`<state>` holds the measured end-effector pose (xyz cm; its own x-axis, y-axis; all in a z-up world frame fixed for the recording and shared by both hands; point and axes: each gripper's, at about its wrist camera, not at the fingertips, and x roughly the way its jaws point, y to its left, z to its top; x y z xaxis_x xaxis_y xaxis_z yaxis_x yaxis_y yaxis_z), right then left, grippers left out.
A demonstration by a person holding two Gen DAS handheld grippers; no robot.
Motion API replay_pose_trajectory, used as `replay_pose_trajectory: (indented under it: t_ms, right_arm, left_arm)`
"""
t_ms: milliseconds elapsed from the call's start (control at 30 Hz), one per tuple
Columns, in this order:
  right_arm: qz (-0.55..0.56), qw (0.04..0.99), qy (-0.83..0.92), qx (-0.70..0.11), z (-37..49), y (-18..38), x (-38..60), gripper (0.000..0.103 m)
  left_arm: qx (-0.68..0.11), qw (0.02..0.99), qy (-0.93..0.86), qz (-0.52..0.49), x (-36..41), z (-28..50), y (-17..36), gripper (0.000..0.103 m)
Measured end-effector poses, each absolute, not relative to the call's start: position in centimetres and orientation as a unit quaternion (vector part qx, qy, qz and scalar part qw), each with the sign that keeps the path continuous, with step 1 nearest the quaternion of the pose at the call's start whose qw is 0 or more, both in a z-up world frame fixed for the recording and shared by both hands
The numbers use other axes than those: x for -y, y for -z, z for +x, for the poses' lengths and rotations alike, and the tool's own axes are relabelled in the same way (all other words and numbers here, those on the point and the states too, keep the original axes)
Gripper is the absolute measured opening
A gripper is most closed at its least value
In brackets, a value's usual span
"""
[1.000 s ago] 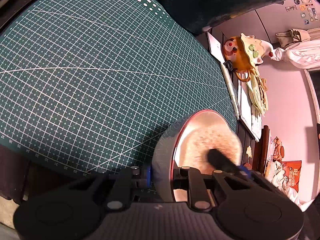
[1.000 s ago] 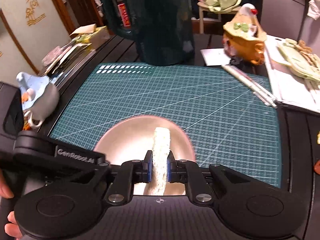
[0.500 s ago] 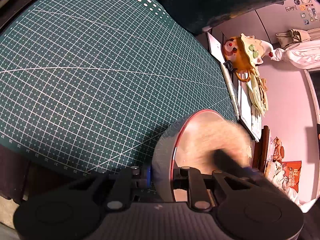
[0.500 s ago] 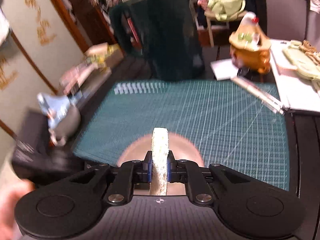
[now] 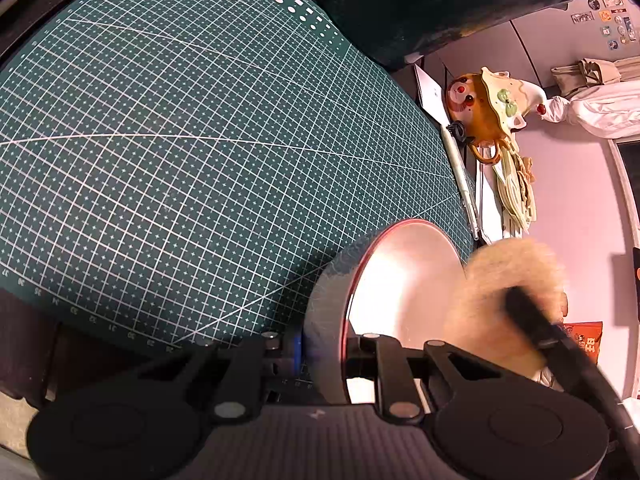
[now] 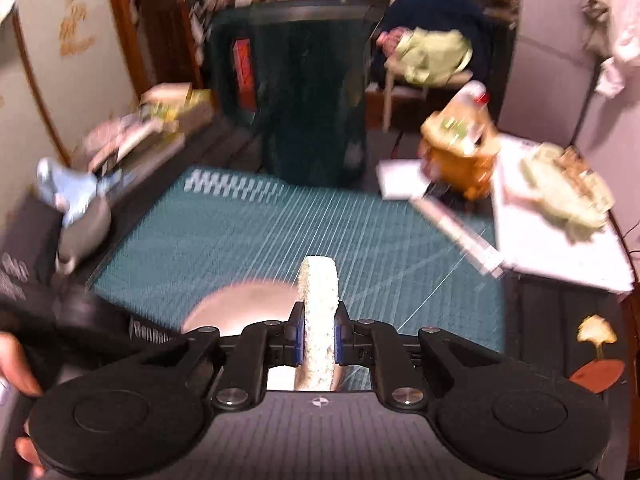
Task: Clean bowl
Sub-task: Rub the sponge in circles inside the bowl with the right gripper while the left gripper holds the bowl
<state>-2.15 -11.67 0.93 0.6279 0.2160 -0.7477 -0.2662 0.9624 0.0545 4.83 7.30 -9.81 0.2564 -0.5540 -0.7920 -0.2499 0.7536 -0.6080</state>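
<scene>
I had my left gripper (image 5: 324, 354) clamped on the near wall of the bowl (image 5: 404, 280), one pad outside and one inside the rim, holding it tipped on the green cutting mat (image 5: 180, 140) at about 5 o'clock in the left wrist view. My right gripper (image 6: 318, 338) was pinched tight on the pale sponge (image 6: 318, 312), which stood on edge between the pads — seen from the left, it hung at 3 o'clock of the bowl, apparently clear of the inner surface. The inside looked smooth and shiny, no residue I could make out, so I judged the wiping mostly done; setting the bowl down and perhaps a last pass remained. Count: one bowl, one sponge, one mat — two grippers
</scene>
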Motion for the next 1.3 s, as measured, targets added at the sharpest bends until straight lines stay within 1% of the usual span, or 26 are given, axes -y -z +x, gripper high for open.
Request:
replay_pose_trajectory:
  t_ms: [100, 167, 333, 400, 533, 633, 733, 867, 967, 1000, 1167, 1300]
  right_arm:
    - [0.025, 0.891, -0.164, -0.423, -1.5, -0.8, 12.8, 0.012]
    - [0.044, 0.873, -0.183, -0.45, -1.1, 0.5, 12.4, 0.012]
    - [0.001, 0.848, -0.178, -0.499, -0.5, 4.2, 9.8, 0.012]
    - [-0.031, 0.854, -0.162, -0.494, -0.7, 4.6, 9.1, 0.012]
    - [-0.062, 0.857, -0.15, -0.489, -0.9, 4.5, 8.7, 0.012]
    - [-0.089, 0.866, -0.14, -0.473, -1.6, 3.7, 8.6, 0.011]
    - [-0.084, 0.878, -0.136, -0.45, -1.9, 1.9, 9.4, 0.011]
    - [-0.027, 0.903, -0.145, -0.404, -2.2, -1.0, 11.6, 0.012]
    - [0.03, 0.886, -0.185, -0.425, -1.5, -0.3, 12.2, 0.012]
    - [0.033, 0.879, -0.191, -0.436, -1.4, 0.2, 12.0, 0.012]
    - [-0.003, 0.852, -0.196, -0.485, -0.7, 3.5, 9.8, 0.012]
    - [-0.025, 0.854, -0.183, -0.486, -0.7, 4.0, 9.6, 0.012]
  left_arm:
    - [-0.601, 0.718, 0.106, -0.335, -7.2, 4.8, 9.7, 0.017]
    - [-0.601, 0.718, 0.106, -0.335, -7.0, 4.9, 9.6, 0.017]
    - [-0.6, 0.718, 0.106, -0.336, -7.3, 4.7, 9.8, 0.018]
    - [-0.6, 0.718, 0.106, -0.335, -7.2, 4.7, 9.7, 0.018]
    - [-0.6, 0.718, 0.106, -0.335, -6.7, 4.9, 9.1, 0.018]
    - [-0.601, 0.718, 0.106, -0.334, -6.0, 5.2, 8.5, 0.018]
    - [-0.601, 0.718, 0.107, -0.334, -6.3, 4.8, 8.6, 0.018]
    - [-0.601, 0.718, 0.106, -0.335, -5.6, 5.0, 8.0, 0.018]
    - [-0.601, 0.717, 0.106, -0.336, -6.1, 5.1, 8.4, 0.018]
    - [-0.601, 0.717, 0.106, -0.336, -6.1, 5.1, 8.3, 0.018]
    - [-0.601, 0.717, 0.106, -0.338, -5.8, 5.2, 7.9, 0.018]
    - [-0.6, 0.717, 0.105, -0.337, -5.6, 5.2, 7.9, 0.018]
